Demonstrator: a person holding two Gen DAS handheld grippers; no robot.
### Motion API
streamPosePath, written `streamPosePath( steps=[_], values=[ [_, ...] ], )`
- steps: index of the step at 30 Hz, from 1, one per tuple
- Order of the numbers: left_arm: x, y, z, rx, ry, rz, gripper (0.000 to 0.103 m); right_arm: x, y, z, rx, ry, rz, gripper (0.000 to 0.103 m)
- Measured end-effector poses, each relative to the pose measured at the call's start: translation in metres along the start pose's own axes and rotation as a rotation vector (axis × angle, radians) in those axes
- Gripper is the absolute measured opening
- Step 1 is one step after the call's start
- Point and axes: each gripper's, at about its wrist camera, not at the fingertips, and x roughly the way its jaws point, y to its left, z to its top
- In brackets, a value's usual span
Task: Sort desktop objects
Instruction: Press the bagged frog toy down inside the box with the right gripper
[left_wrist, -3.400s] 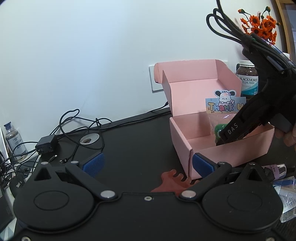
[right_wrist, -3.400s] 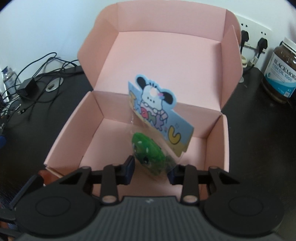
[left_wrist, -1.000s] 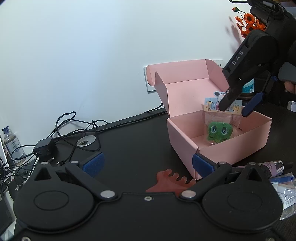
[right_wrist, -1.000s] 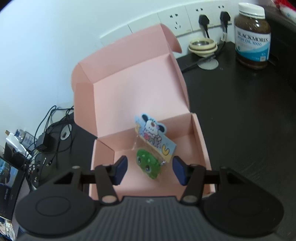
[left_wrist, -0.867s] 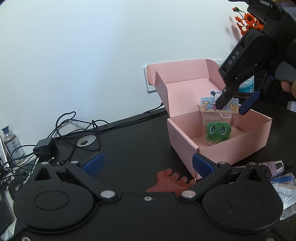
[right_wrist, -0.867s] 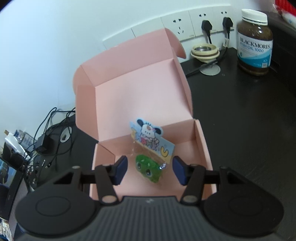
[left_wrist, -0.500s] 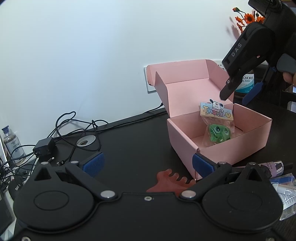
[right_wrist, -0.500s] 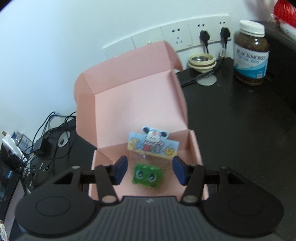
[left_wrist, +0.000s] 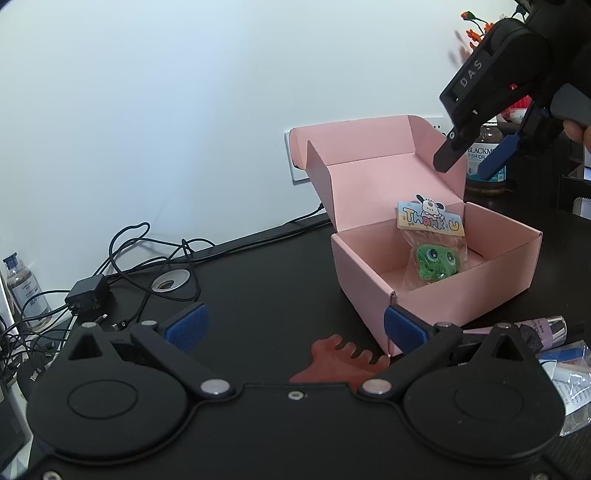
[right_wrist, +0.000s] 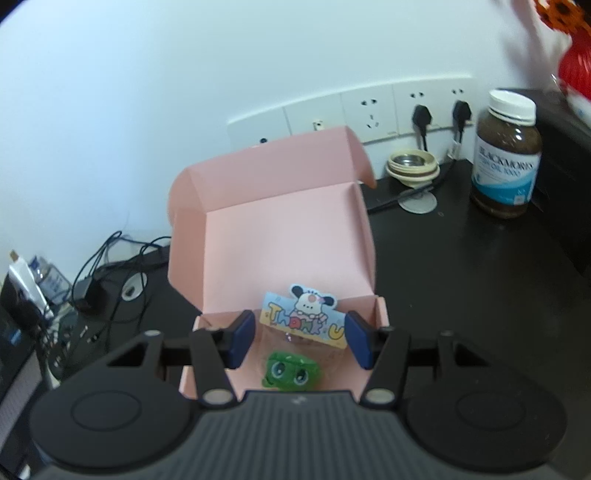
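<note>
We see our right gripper (right_wrist: 300, 339) hanging above the pink box (left_wrist: 491, 280), jaws apart and gripping nothing. The bagged green toy (right_wrist: 291, 373) stands inside the box, clear of the pads. Our left gripper (left_wrist: 293, 326) is wide open and empty over the desk (left_wrist: 258, 280), near a red comb (left_wrist: 340, 360).

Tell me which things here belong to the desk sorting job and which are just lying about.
Job:
- open pink cardboard box
- clear packet with green toy, in the box
- reddish-brown comb-shaped piece
- purple tube

Lying about:
- brown supplement jar
- black tangled cables
</note>
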Motion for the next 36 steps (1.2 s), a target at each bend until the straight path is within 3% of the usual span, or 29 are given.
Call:
streamPosePath(
  steps=[10,17,22,28,36],
  values=[
    [0.000,0.002,0.000,-0.013,0.001,-0.002,0.103,0.009,0.007,-0.004,-0.084,-0.001,-0.032,0.053],
    [0.001,0.001,0.000,-0.008,0.003,0.001,0.103,0.031,0.000,-0.014,-0.072,0.048,-0.041,0.053],
    [0.002,0.001,0.000,-0.005,0.008,0.001,0.103,0.040,0.005,-0.016,-0.057,0.023,-0.007,0.053],
    [0.002,0.001,0.000,-0.008,0.005,0.003,0.103,0.059,0.017,-0.015,-0.082,0.034,-0.070,0.053],
    [0.000,0.002,0.001,-0.013,0.000,-0.002,0.103,0.079,0.004,-0.020,0.008,0.137,-0.121,0.051]
  ],
)
